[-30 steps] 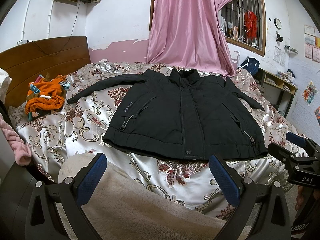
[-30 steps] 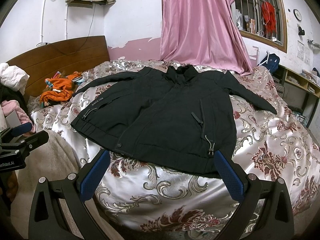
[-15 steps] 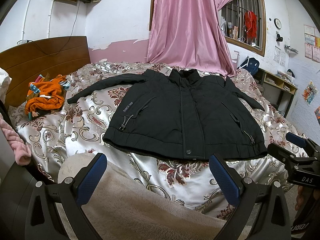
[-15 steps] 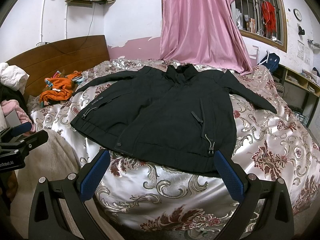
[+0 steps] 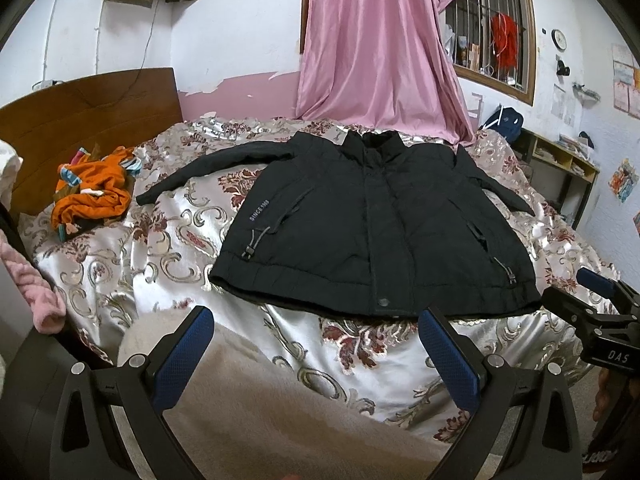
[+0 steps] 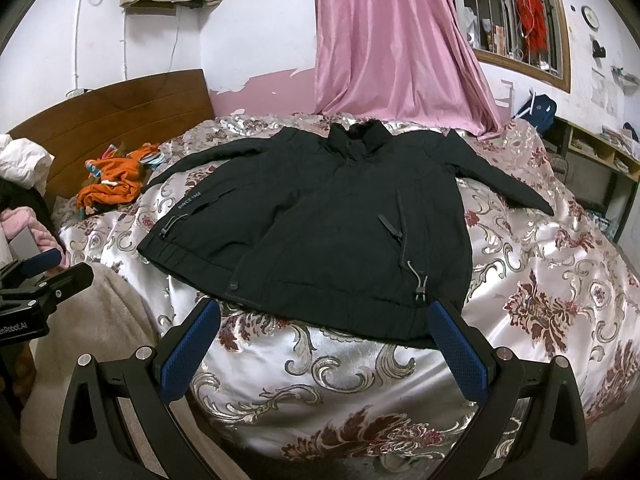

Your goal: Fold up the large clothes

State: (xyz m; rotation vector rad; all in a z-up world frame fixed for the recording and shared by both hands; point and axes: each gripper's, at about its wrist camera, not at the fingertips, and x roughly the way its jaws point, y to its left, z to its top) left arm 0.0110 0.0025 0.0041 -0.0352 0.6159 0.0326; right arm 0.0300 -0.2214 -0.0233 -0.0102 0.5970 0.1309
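A black jacket [image 5: 372,224] lies flat, front up and zipped, on the bed with both sleeves spread out; it also shows in the right wrist view [image 6: 320,220]. My left gripper [image 5: 316,354] is open and empty, hovering in front of the jacket's hem near its left half. My right gripper [image 6: 324,348] is open and empty, just short of the hem near the right pocket cord. Each gripper shows at the edge of the other's view.
The bed has a silver floral bedspread [image 5: 160,248]. A beige blanket [image 5: 256,408] lies at the near left edge. An orange clothes pile [image 5: 92,196] sits by the wooden headboard [image 5: 80,116]. A pink curtain [image 5: 372,48] hangs behind; shelves [image 5: 560,160] stand at right.
Both grippers have crept slightly forward toward the jacket's hem. Nothing was grasped and the jacket has not moved.
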